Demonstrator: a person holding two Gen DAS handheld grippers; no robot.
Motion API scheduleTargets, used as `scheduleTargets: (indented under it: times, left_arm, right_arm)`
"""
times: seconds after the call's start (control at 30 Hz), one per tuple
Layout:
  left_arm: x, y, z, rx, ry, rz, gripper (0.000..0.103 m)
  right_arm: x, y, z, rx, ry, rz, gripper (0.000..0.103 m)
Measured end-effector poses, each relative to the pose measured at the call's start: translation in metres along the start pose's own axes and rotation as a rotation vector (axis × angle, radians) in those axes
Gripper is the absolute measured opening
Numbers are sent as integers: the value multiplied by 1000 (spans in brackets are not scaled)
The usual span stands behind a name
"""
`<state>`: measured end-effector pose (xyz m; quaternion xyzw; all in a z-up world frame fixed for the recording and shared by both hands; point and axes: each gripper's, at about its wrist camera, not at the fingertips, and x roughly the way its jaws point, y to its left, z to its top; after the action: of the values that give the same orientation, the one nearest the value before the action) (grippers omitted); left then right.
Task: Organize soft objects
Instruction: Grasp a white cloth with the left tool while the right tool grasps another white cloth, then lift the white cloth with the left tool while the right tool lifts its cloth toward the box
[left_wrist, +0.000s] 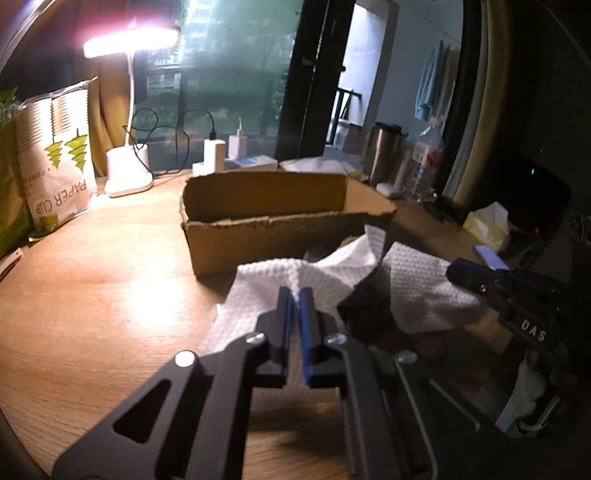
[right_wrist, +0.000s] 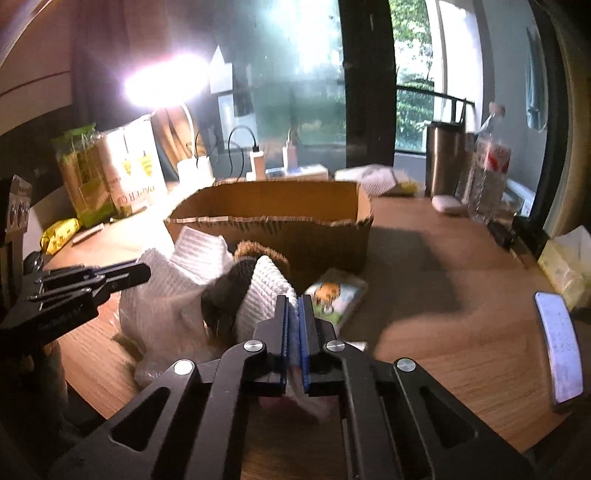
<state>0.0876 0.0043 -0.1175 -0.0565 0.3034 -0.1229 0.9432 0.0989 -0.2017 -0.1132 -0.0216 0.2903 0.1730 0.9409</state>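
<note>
Both tongs pinched closed on same white paper towel (left_wrist: 317, 273), one edge each: left gripper (left_wrist: 294, 295) at near-left fold, right gripper (right_wrist: 293, 306) at right fold. Towel lies bunched on wooden desk (left_wrist: 110, 295), draped over dark fuzzy item (right_wrist: 225, 291) (identity unclear), just in front of cardboard box (left_wrist: 266, 236). Judged step: lift and spread towel. Raise both hands evenly, keep tension gentle to avoid tearing, clear box's ragged rim.

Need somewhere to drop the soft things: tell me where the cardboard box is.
The cardboard box sits mid-table in both views, just behind the white cloth, with the lamp to its rear left.
</note>
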Motion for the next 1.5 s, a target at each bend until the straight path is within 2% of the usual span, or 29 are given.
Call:
scheduleTargets:
  times: [0.37,0.9,1.23,1.5]
  left_arm:
    - [-32,1,22,-13,-97,-9,3]
    - [-67,6,80,9,-243,-6,3]
    - [-55,10,121,18,-292,22,3]
    - [-30,28,136,-11,-304,50,3]
  right_arm:
    - [-30,-7,21,-9,-107,-28,5]
    - [-44,-23,59,-19,-212,-41,5]
    - [-28,-33,86,-35,-232,-54,5]
    - [-7,-39,108,-43,-239,-56,5]
